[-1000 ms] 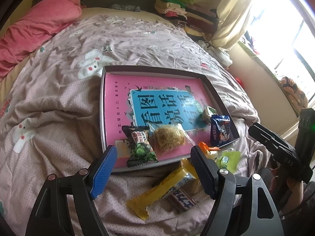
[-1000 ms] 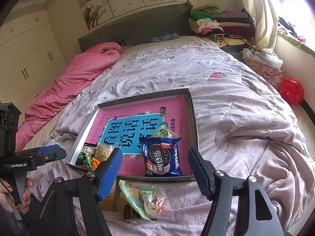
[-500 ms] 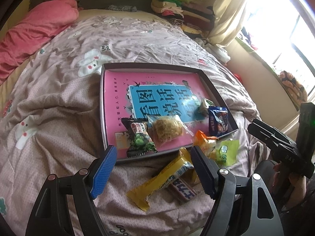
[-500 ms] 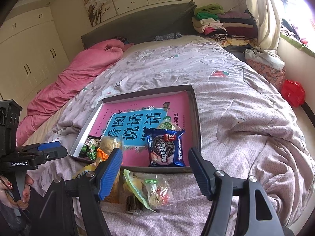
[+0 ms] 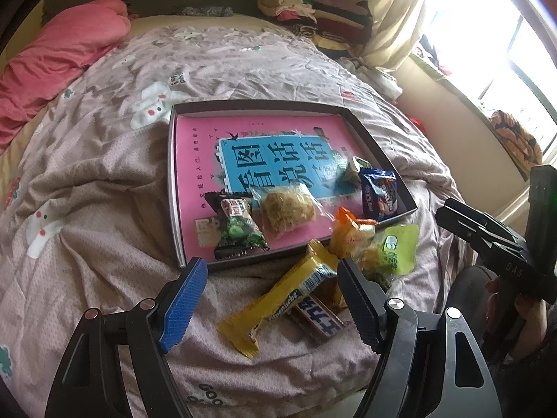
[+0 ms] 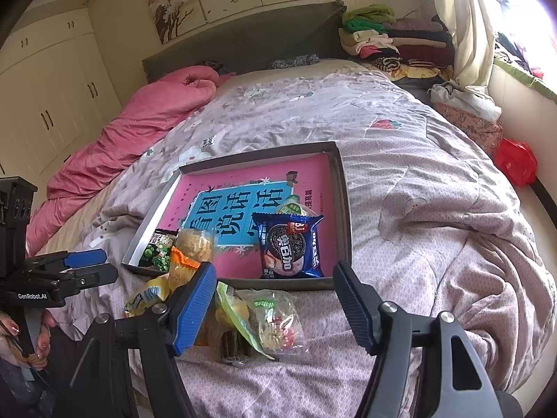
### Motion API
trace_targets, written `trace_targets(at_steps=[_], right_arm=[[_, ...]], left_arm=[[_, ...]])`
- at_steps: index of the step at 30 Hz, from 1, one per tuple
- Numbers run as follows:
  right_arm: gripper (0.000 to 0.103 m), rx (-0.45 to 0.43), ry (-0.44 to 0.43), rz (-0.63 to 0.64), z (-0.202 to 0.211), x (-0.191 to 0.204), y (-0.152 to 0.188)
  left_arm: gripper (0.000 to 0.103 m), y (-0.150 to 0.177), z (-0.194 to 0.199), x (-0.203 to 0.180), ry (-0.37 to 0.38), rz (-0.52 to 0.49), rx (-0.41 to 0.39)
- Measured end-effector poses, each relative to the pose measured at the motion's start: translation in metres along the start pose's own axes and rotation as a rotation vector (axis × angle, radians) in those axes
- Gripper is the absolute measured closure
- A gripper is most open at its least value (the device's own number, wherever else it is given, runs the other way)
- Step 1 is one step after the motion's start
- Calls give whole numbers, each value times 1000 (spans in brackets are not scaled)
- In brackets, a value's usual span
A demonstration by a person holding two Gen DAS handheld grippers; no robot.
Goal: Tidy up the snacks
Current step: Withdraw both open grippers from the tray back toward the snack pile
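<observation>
Both our grippers open and empty, left gripper [image 5: 271, 299] nearest the yellow bar [image 5: 278, 299], lying slantwise toward the tray [image 5: 174, 188].

Your right tool [image 6: 275, 299] hangs over the near edge of the bed [image 6: 417, 181] with its jaws apart and nothing between them. Beyond its tips lies a shallow grey tray [image 6: 343, 209] with a pink and blue printed sheet [image 6: 243, 205] inside. On that sheet you see a blue cookie packet [image 6: 290, 244] near the right wall, a small green-topped item [image 6: 292, 207] just behind it, and a dark pea snack packet [image 6: 158, 249] beside a clear bag of something yellowish [image 6: 195, 244] at the left corner. On the quilt just before the tray sit a clear candy bag [image 6: 278, 317], an orange packet [image 6: 182, 266] and a yellow wrapper [image 6: 146, 297]. Your left tool [image 6: 87, 266] shows at the left edge, gripped in a hand [image 6: 31, 345].
</observation>
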State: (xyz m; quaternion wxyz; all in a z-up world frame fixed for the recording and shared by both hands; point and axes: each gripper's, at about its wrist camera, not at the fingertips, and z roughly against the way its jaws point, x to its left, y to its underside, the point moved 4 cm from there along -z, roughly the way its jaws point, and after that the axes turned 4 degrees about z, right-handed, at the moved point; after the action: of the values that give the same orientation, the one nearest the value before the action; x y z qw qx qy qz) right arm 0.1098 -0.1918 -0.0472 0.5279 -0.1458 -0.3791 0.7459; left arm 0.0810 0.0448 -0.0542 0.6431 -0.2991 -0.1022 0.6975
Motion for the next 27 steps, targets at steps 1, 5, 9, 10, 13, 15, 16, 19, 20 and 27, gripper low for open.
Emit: trace_targets(at_steps=[1,5,9,10,13,15,16,19,20,27], right_arm=[[34,1,-1,2,0,1,1],[34,5,-4,9,1,3,3],[34,13,11,-4,0,-1,4],[34,15,19,-13,0,-4,5],[34,29,38,-28,-2,-12,8],[34,45,52,-34,-4,-16,12],[34,56,54,-38,-7,-18,15],[34,81,55,-41,-13,-20,20],[34,88,52,-45,-15,-21,22],[34,150,21,-31,-32,-17,35]], left_arm=[[25,0,0,0,0,-1,2],[25,4,-2,0,-1,-4,15],[25,7,-6,1,-2,-4,30],[25,8,-7,1,-2,-4,33],[25,10,-10,3,-1,0,46],[25,11,-13,3,-1,1,53],[25,13,-14,4,-2,1,57],[25,16,-19,5,-6,2,74],[25,17,-21,6,-5,4,80],[25,20,-28,8,1,13,102]])
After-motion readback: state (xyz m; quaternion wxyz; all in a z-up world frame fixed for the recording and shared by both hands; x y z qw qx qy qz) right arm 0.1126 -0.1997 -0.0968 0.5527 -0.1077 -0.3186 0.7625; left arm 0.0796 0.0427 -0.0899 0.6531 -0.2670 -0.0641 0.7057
